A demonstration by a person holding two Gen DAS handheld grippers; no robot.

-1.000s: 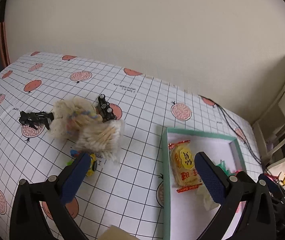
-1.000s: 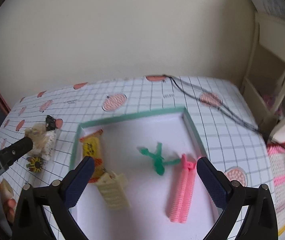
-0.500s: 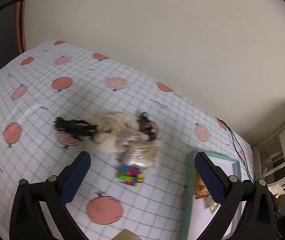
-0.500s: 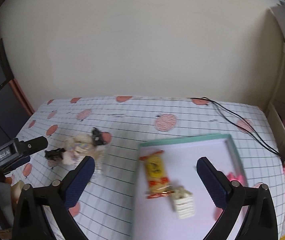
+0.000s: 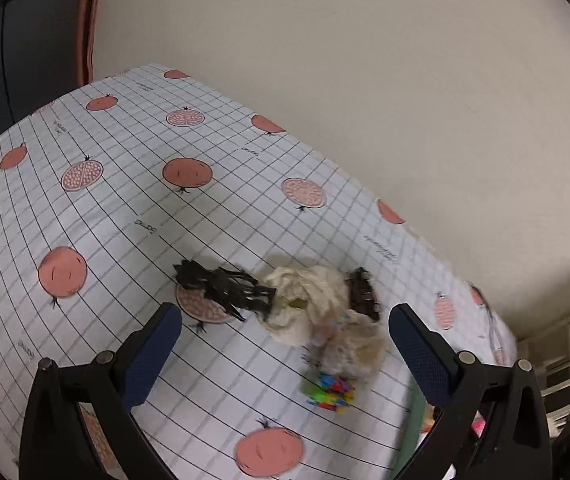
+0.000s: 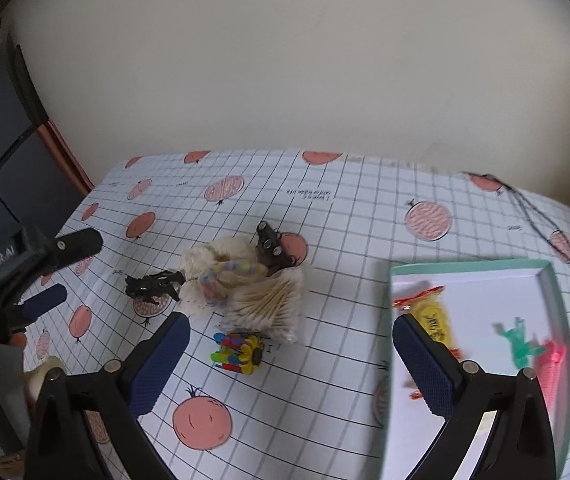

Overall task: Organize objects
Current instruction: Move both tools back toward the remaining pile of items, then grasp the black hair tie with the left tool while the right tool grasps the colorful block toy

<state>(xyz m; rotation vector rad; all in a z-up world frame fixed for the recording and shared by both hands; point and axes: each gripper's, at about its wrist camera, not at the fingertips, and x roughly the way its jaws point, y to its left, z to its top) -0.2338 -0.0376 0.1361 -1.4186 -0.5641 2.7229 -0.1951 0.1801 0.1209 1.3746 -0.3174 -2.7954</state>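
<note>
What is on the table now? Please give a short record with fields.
surface: white grid tablecloth with red fruit prints
tray: mint-green rimmed white tray, holding yellow snack packet, green plastic figure, pink comb-like item
loose pile: bag of cotton swabs, cream fluffy item, black hair claw, multicoloured small toy
left gripper: open, empty
right gripper: open, empty
</note>
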